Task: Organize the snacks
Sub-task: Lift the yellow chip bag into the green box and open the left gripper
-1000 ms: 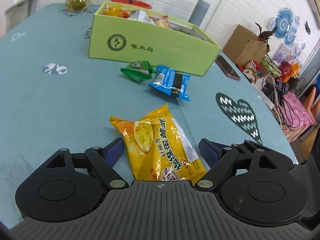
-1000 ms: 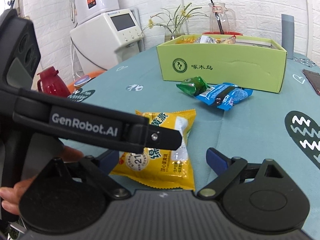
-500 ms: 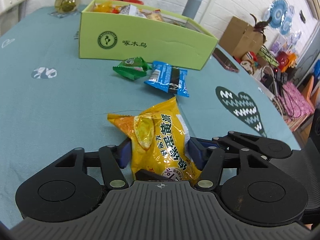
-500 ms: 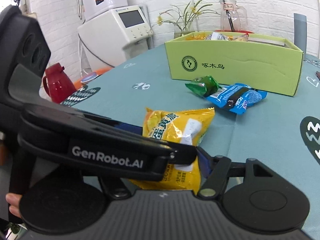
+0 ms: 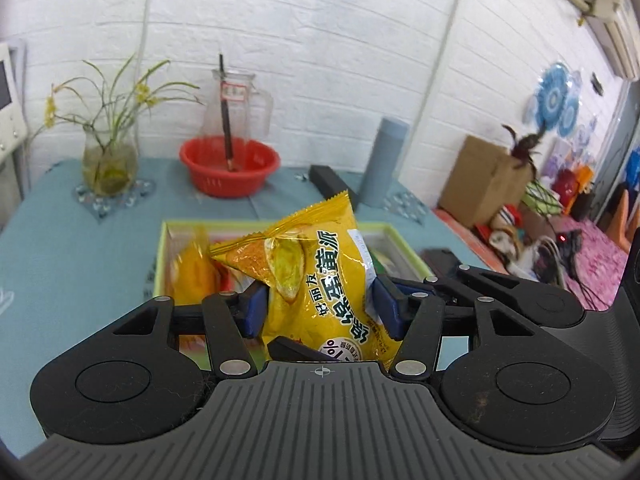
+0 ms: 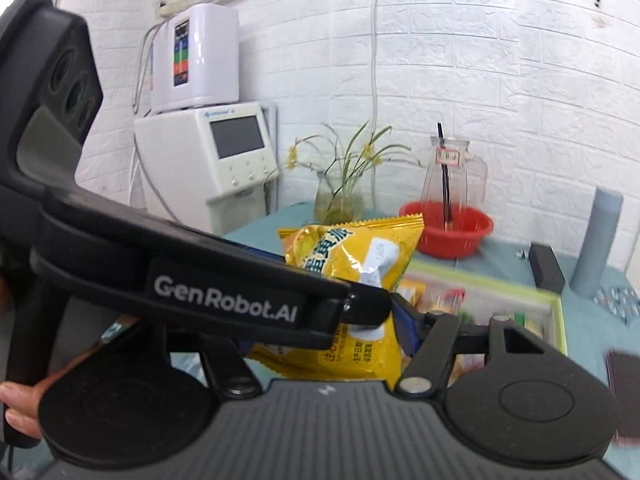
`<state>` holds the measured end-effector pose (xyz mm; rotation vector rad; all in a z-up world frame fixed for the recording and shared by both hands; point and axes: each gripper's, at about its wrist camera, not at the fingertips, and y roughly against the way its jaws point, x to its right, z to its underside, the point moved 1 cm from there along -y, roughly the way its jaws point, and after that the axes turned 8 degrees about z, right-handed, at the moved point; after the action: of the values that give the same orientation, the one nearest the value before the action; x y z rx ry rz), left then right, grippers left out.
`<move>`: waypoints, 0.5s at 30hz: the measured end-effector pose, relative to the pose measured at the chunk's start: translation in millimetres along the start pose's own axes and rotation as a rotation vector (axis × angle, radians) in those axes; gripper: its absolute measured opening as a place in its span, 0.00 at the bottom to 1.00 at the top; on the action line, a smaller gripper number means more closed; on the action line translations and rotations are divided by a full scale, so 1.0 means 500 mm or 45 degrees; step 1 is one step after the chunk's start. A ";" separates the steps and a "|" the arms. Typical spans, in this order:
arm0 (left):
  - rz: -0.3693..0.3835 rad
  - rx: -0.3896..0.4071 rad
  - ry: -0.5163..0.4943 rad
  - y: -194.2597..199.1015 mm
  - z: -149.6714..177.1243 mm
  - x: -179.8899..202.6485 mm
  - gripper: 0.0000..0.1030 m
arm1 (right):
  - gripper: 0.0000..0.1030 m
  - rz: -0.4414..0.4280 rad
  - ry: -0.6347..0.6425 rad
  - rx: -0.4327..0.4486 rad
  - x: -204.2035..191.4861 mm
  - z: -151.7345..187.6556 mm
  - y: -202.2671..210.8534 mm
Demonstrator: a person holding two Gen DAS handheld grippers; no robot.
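A yellow snack bag [image 5: 312, 276] is gripped between both pairs of blue pads. My left gripper [image 5: 318, 306] is shut on its lower half and holds it upright above the green snack box [image 5: 162, 240], which holds several snacks. In the right wrist view the same yellow bag [image 6: 352, 264] sits between my right gripper's pads [image 6: 404, 330], with the left gripper's black body crossing in front. The green box [image 6: 556, 316] lies just beyond and below.
A red basin [image 5: 229, 166] with a glass jug, a vase of flowers [image 5: 107, 160], a grey cylinder [image 5: 384, 160] and a black bar [image 5: 328, 180] stand behind the box. A phone [image 5: 440, 258] lies right of it. A white machine [image 6: 224, 152] stands left.
The yellow bag was gripped on the table, then lifted and carried forward; it now hangs over the green box. The green and blue snacks on the table have dropped out of view.
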<state>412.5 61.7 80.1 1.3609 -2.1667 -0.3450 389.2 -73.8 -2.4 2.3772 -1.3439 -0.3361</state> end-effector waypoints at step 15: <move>-0.093 -0.048 -0.031 -0.123 -0.001 -0.093 0.59 | 0.89 0.023 -0.011 -0.159 0.028 0.022 -0.150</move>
<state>474.2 75.1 36.2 1.4246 -2.1230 -0.4303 449.5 -53.1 -46.1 2.2622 -1.3079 -0.4137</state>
